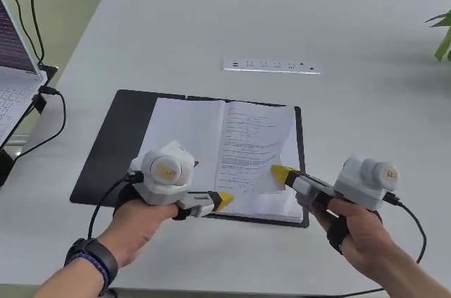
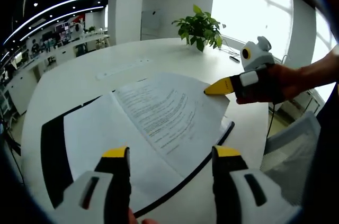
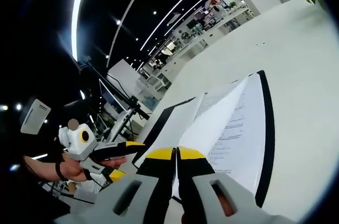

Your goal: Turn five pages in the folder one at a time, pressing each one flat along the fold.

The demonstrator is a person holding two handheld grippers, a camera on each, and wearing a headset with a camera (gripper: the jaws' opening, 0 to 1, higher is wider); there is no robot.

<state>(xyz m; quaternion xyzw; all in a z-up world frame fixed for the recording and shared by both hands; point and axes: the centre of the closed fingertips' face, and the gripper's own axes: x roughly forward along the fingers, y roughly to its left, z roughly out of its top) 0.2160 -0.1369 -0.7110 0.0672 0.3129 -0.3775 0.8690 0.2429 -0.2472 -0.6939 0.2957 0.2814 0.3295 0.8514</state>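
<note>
The folder lies open on the white table, its black cover showing at the left and white pages inside. A printed page rises curved above the right half. My right gripper is shut on that page's lower right edge; in the right gripper view its yellow tips pinch the sheet. My left gripper hovers at the folder's near edge, near the fold. In the left gripper view it stands open over the pages, with nothing between its jaws, and the right gripper shows on the sheet's edge.
A white power strip lies on the table beyond the folder. A laptop with cables sits off the left edge. A potted plant stands at the far right. Bare tabletop surrounds the folder.
</note>
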